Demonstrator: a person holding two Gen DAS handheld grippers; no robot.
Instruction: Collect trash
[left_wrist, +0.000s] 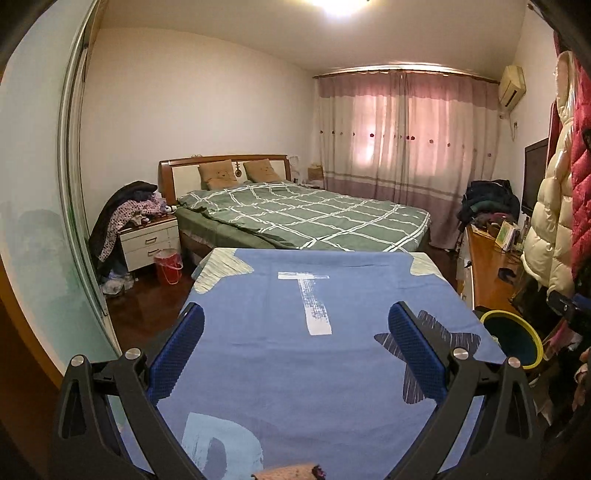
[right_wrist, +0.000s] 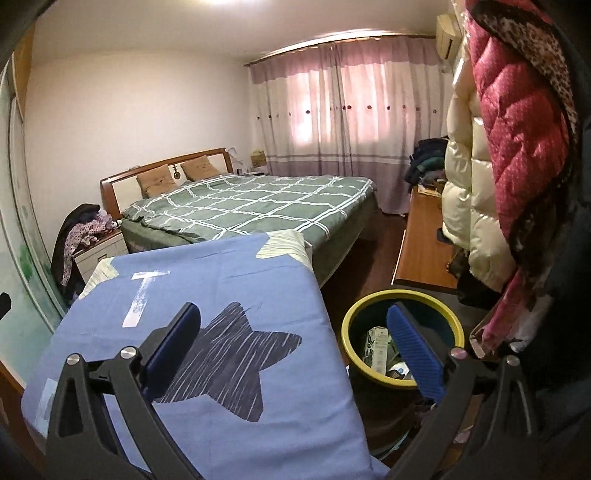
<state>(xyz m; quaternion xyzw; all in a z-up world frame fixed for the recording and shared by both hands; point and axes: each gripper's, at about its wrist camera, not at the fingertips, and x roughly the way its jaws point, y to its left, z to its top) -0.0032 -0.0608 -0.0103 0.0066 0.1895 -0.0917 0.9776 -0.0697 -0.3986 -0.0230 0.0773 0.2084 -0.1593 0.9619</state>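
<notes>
Round dark-teal waste bin with a yellow rim (right_wrist: 402, 332): stands on the floor just beside the right edge of the blue cloth-covered surface, at about 4 o'clock in the right wrist view; at 3 o'clock in the left wrist view (left_wrist: 513, 338), partly cut off by the cloth edge. Contents: crumpled paper and printed packaging trash (right_wrist: 382, 345), lying inside the bin.

Right gripper (right_wrist: 295, 354): blue ribbed fingers spread wide, holding nothing; one finger over the dark star print, the other over the bin mouth.

Left gripper (left_wrist: 295, 350): fingers likewise spread wide and empty, held above the cloth.

Blue bedsheet-type cloth with white letter prints and a dark star (left_wrist: 314, 332): covers a flat surface filling the foreground, 6 o'clock in both views.

Bed with green checked quilt (left_wrist: 306, 218): beyond the cloth, 12 o'clock; two tan cushions against a wooden headboard.

White bedside cabinet heaped with clothes (left_wrist: 147, 240): 9 o'clock, beside the bed.

Red plastic bucket (left_wrist: 168, 266): on the floor just beside the cabinet.

Pink and white curtains (left_wrist: 402, 140): far wall, 1 o'clock.

Cream and red padded jackets (right_wrist: 491, 166): hanging at 3 o'clock.
</notes>
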